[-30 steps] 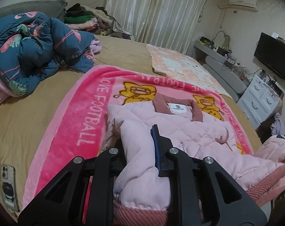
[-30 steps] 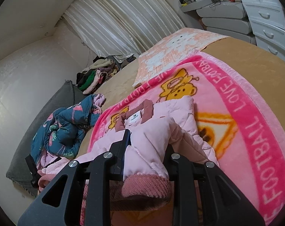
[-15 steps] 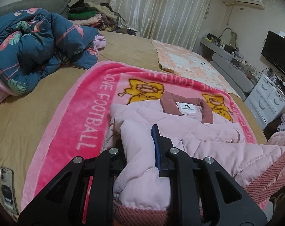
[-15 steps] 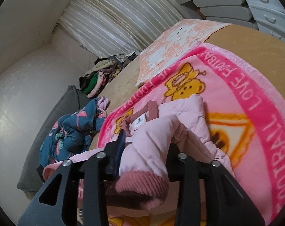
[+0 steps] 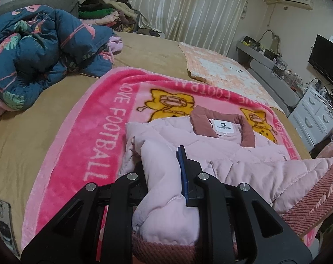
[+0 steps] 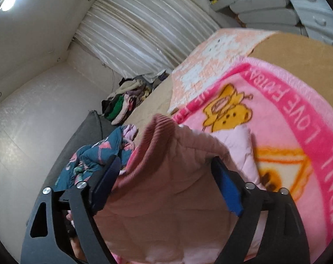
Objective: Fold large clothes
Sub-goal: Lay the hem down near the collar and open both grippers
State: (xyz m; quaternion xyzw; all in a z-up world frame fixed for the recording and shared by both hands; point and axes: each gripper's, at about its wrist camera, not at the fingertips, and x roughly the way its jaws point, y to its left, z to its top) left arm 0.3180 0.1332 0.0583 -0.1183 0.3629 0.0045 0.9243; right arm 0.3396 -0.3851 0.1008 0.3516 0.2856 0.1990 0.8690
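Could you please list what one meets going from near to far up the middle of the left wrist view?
Black left gripper → quilted pale pink jacket → bright pink "LOVE FOOTBALL" fleece blanket → tan bedsheet → cream pleated curtains.

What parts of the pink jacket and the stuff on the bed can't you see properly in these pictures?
- pink jacket, left wrist view: its lower part is hidden behind the left gripper, which is shut on a fold of it.
- Right wrist view: jacket fabric fills the gap of the right gripper, whose jaws have just been opening, and hides the bed behind it.
- label: print too small to read.
- phone: cut off by the picture's edge.
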